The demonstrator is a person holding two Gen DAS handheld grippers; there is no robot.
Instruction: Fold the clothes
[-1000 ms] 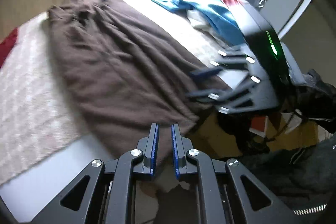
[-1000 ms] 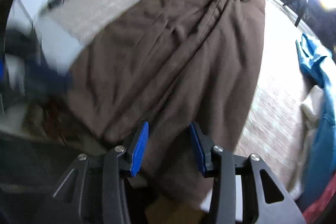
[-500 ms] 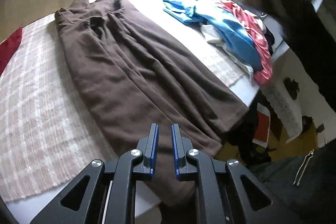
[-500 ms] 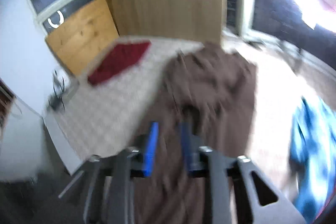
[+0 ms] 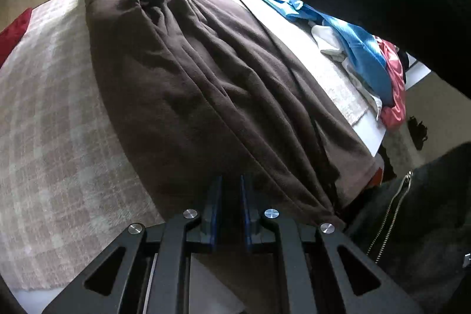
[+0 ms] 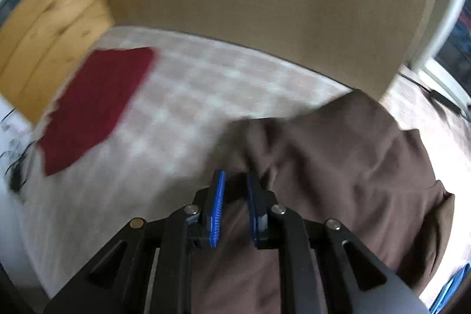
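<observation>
- The brown garment (image 5: pixel 223 84) lies lengthwise down the bed (image 5: pixel 59 119), its hem over the near edge.
- The left gripper (image 5: pixel 230 190) pinches that hem, jaws nearly closed, probably to anchor it.
- The right gripper (image 6: pixel 235 187), jaws having just narrowed, appears to nip the far end near the wall-side edge, likely for folding.

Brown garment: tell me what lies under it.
The brown garment lies on a pale checked blanket, visible along its sides. Whatever is directly beneath the fabric is covered.
</observation>
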